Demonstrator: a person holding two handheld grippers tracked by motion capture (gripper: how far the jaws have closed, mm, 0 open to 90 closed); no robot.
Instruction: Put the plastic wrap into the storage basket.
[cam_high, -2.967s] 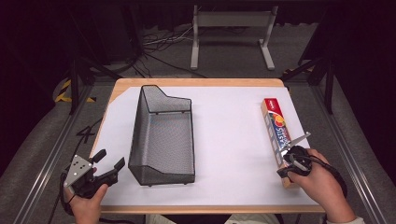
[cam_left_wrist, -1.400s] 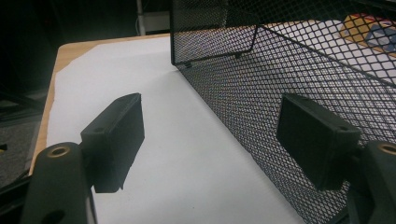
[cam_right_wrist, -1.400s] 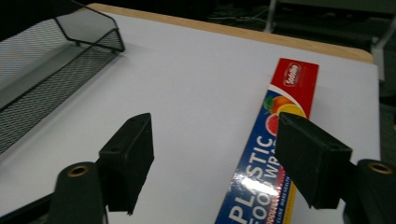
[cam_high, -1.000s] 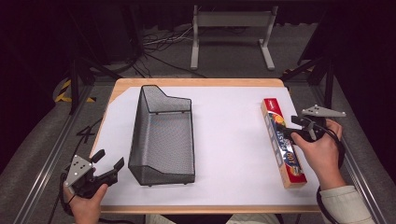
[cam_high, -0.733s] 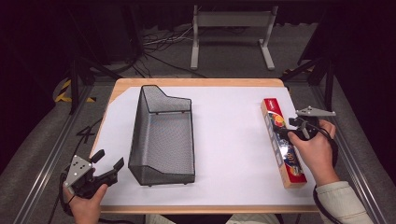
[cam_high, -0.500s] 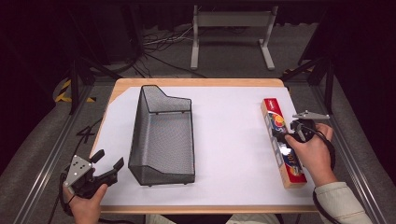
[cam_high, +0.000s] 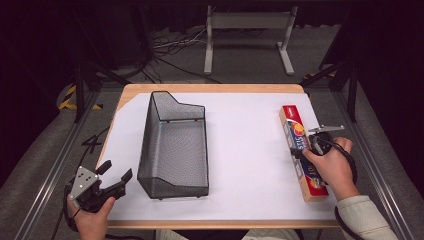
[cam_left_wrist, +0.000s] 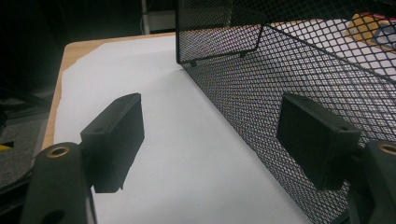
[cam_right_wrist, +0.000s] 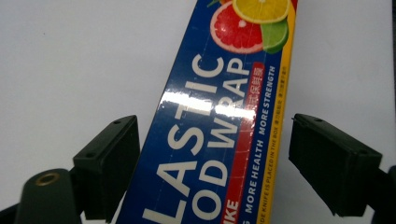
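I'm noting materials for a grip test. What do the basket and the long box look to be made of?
The basket looks like black metal mesh with a matt coat: fine diamond holes let the white sheet show through. The box looks like printed cardboard with a glossy finish: a bright glare band crosses its lettering, and its edges are crisp. Neither is certain from looks alone.

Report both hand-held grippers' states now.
Left hand-held gripper: open, holding nothing, beside the mesh basket.
Right hand-held gripper: open, jaws straddling the plastic wrap box, not clamped.

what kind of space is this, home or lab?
Probably a lab or recording setup, not a home: dark surround, metal rails framing the table, loose cables on the floor behind, and a handheld right gripper over a plastic wrap box.
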